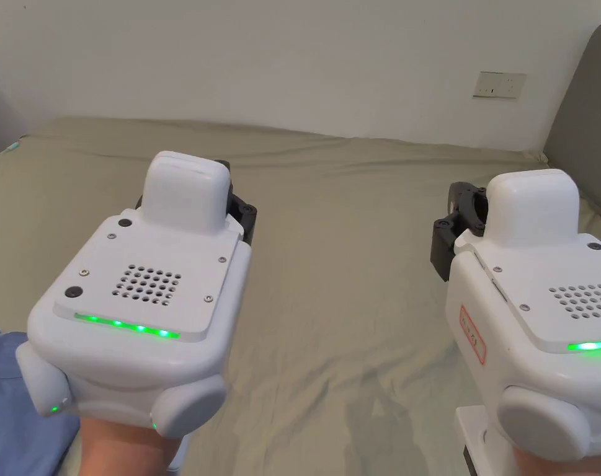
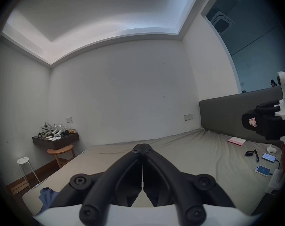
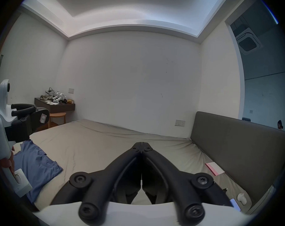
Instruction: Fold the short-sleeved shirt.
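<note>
The bed (image 1: pixel 330 260) has a soft, wrinkly, tan sheet. A blue shirt (image 3: pixel 36 166) lies on the bed near its left edge. The cloth is thin and bumpy with folds, and it lies spread out in a loose heap.

The left gripper (image 2: pixel 142 147) is held up over the bed, just right of the shirt. It has a smooth white shell with round corners, a patch of small holes on top and a green light strip. Its black jaws are long and curved. They are pressed tight together with only a thin crack between them, and they hold nothing.

The right gripper (image 3: pixel 142 145) looks the same. It hangs over the bed too, far from the shirt, closer to the gray padded headboard (image 3: pixel 239 148). Its jaws are squeezed together as well, with nothing between them.

A flat pink book (image 3: pixel 214 168) lies on the bed by the headboard
</note>
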The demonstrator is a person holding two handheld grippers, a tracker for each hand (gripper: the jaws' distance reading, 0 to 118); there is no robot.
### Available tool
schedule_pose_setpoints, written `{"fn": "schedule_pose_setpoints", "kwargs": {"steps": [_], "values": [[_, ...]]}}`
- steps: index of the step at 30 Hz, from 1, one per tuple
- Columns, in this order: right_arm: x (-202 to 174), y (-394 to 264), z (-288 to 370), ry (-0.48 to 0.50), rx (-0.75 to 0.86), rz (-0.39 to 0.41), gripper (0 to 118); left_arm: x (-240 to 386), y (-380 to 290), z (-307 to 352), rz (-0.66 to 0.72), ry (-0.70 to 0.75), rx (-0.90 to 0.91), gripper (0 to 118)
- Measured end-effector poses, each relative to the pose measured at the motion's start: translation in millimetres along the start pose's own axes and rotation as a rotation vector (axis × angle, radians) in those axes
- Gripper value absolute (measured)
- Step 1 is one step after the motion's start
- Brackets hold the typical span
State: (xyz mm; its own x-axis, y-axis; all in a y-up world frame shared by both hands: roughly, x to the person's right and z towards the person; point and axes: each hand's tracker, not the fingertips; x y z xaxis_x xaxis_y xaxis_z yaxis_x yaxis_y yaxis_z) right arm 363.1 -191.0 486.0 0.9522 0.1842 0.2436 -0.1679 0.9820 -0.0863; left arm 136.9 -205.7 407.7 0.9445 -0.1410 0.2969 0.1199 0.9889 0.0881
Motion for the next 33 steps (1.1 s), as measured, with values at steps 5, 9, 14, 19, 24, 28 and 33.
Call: {"fn": "schedule_pose_setpoints", "kwargs": {"steps": [5, 9, 14, 19, 24, 28, 33], "values": [[1, -1, -3, 0.000, -0.011, -0.002, 1, -1, -2, 0, 0.006, 0.002, -0.017, 0], [-4, -2, -6, 0.019, -0.017, -0.003, 1, -9, -1, 1, 0.011, 0.016, -0.021, 0], [-18, 0, -12, 0.063, -0.012, -0.010, 1, -26, 1, 9, -0.008, 0.061, -0.023, 0], [-47, 4, -20, 0.148, 0.001, -0.025, 1, -58, 2, 26, -0.030, 0.166, -0.035, 0], [-90, 10, -27, 0.261, 0.020, -0.022, 1, -98, -3, 48, -0.042, 0.293, -0.067, 0], [-131, 15, -28, 0.385, 0.020, -0.031, 1, -131, -9, 77, -0.077, 0.410, -0.098, 0], [-183, 15, -24, 0.532, 0.051, 0.022, 1, -165, -16, 111, -0.080, 0.546, -0.120, 0]]}}
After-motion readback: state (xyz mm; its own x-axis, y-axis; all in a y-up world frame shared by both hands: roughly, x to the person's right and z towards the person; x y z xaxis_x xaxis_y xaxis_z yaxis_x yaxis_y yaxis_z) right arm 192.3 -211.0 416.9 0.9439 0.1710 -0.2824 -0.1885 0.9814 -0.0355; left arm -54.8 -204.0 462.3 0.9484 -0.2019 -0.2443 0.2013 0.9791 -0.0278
